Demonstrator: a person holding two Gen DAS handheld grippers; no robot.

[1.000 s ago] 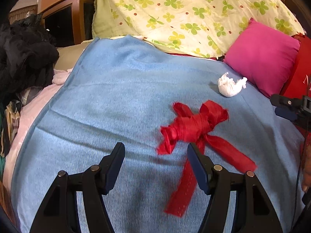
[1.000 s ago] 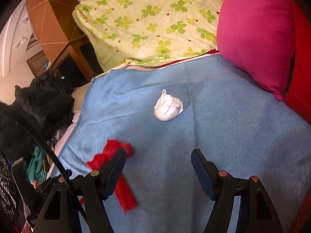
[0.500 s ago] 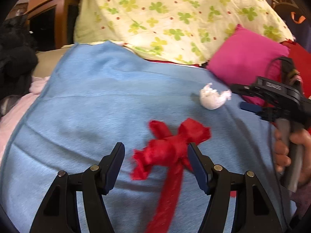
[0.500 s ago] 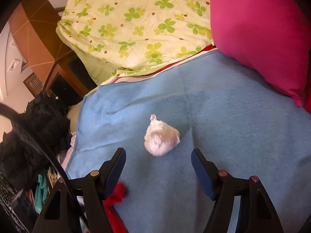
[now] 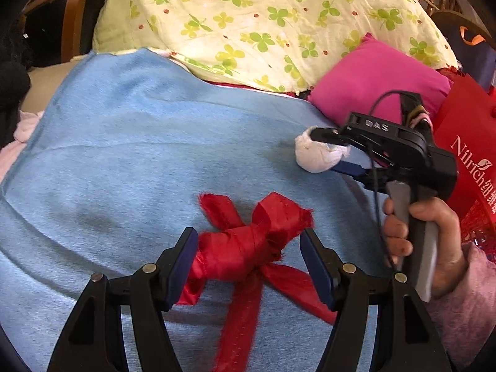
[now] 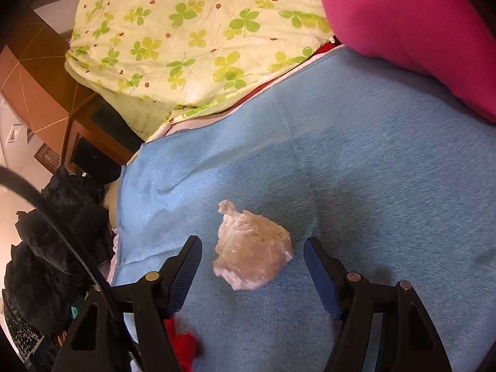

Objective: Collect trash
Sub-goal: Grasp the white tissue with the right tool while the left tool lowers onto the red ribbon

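Loosely knotted frayed red ribbon (image 5: 248, 248), crumpled white wad (image 6: 251, 257), fuzzy blue blanket (image 5: 139, 155)

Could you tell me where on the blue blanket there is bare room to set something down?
The blue blanket lies bare on its left half, from the clover-print quilt down to the red ribbon bundle. The right is crowded: the white wad sits between the right gripper fingers, with the pink pillow and red bag beside it.

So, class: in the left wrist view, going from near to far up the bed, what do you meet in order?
Left gripper → red ribbon bundle → white crumpled wad → pink cushion → clover-print quilt.
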